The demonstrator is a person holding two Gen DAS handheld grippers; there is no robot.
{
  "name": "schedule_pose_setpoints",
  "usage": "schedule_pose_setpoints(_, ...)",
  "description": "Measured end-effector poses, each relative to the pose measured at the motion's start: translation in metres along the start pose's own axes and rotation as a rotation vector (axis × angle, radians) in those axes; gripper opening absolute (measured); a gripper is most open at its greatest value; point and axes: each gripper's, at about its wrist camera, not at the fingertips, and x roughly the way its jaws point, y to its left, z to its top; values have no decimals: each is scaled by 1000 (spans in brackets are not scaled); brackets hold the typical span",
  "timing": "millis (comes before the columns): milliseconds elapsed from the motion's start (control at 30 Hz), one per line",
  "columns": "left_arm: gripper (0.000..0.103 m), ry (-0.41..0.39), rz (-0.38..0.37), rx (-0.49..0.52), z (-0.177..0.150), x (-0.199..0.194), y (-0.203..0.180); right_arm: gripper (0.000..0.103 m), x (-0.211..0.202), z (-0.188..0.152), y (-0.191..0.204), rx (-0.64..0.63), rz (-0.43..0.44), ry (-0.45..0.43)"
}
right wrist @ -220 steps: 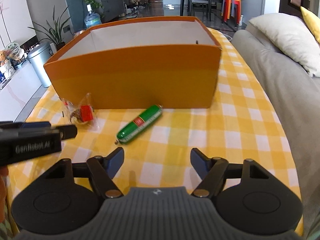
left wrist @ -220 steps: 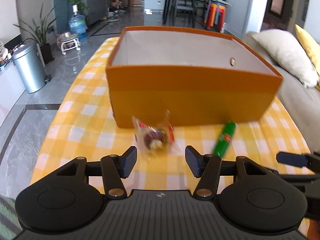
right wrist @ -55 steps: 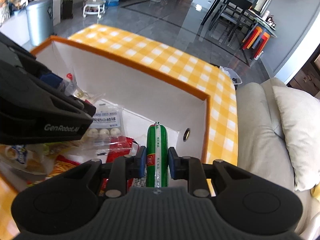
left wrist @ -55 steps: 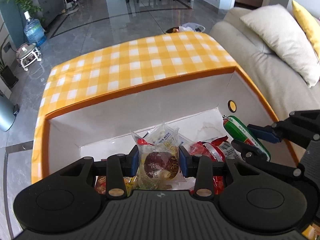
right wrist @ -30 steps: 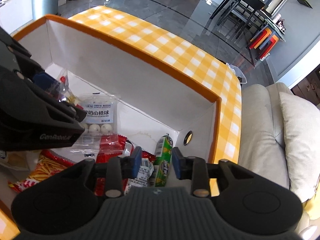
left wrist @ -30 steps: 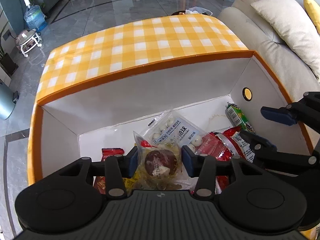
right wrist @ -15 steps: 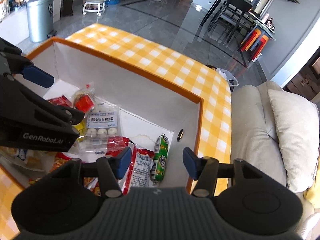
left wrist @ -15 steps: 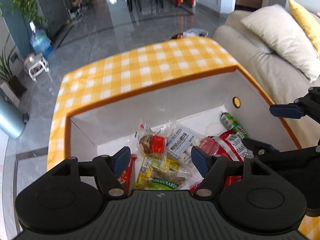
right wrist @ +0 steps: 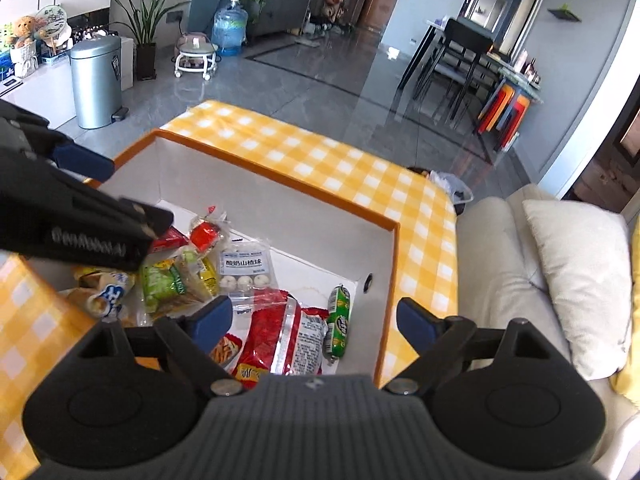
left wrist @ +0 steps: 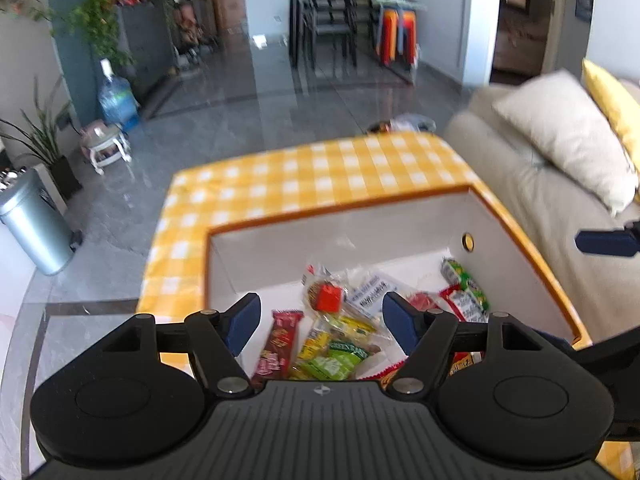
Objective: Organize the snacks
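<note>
A yellow checked tablecloth [right wrist: 328,160] covered the table in a living room, with the orange box [right wrist: 280,184] standing on it. The left gripper [left wrist: 320,322] and right gripper [right wrist: 316,318] had just been opening; both jaws stood wide with nothing between them. The clear snack packet [left wrist: 326,294] lay in the box, ahead of the left jaws. The green sausage [right wrist: 338,322] lay below, between the right jaws. Recommended practice: withdraw both grippers upward, clear of the box walls, without dragging wrappers.
</note>
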Motion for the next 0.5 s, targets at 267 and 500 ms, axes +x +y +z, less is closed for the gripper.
schedule_pose_setpoints(267, 91, -178, 102, 90, -28, -61, -9, 92, -54, -22, 1, 97, 14, -113)
schedule_pose_setpoints(500, 93, -281, 144, 26, -57, -104, -11, 99, -103, -42, -7, 276, 16, -220)
